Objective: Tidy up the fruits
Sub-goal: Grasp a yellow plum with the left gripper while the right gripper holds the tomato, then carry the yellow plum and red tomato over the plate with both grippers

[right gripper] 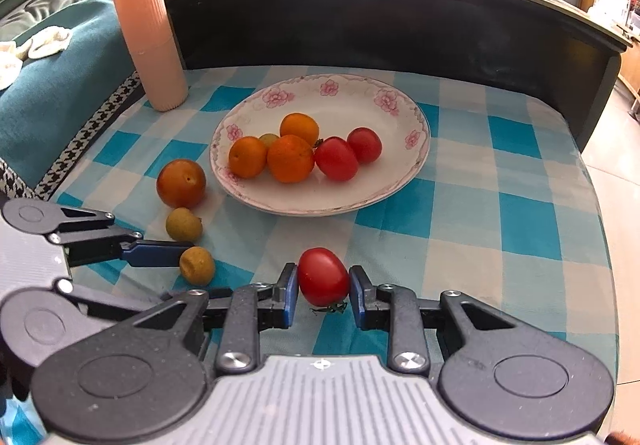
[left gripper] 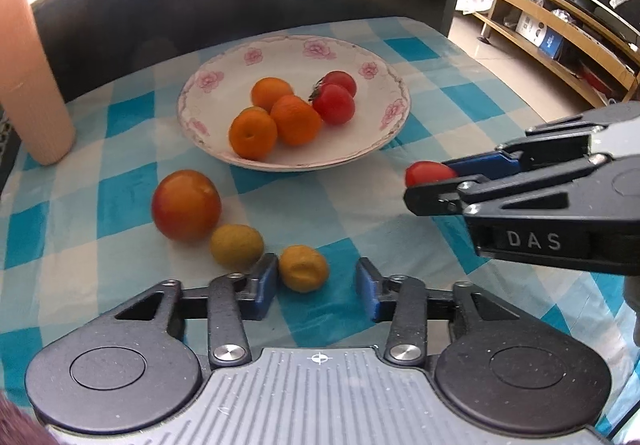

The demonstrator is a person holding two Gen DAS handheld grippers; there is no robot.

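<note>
My right gripper (right gripper: 323,295) has its blue pads on either side of a small red cherry tomato (right gripper: 323,276), closed to the fruit's width with the pads at its flanks; the tomato's green stem points back toward the camera. In the left wrist view the same tomato (left gripper: 428,173) sits at the tip of that gripper, just above the blue-and-white checked tablecloth (left gripper: 432,93); I cannot tell whether it touches the cloth.

My left gripper (left gripper: 317,287) is open wide and holds nothing. A small wrinkled yellow-orange fruit (left gripper: 303,268) lies between its pads, close to the left pad and apart from the right one. Just beside it lies a second yellowish round fruit (left gripper: 237,246), touching a larger red-orange round fruit (left gripper: 186,205).

The white floral-rimmed ceramic plate (left gripper: 224,63) stands near the middle of the cloth. It holds three orange tangerines (left gripper: 296,120) and two red tomatoes (left gripper: 333,104), clustered together. A ribbed pale pink cylindrical container (left gripper: 28,77) stands upright at the cloth's far left corner.
</note>
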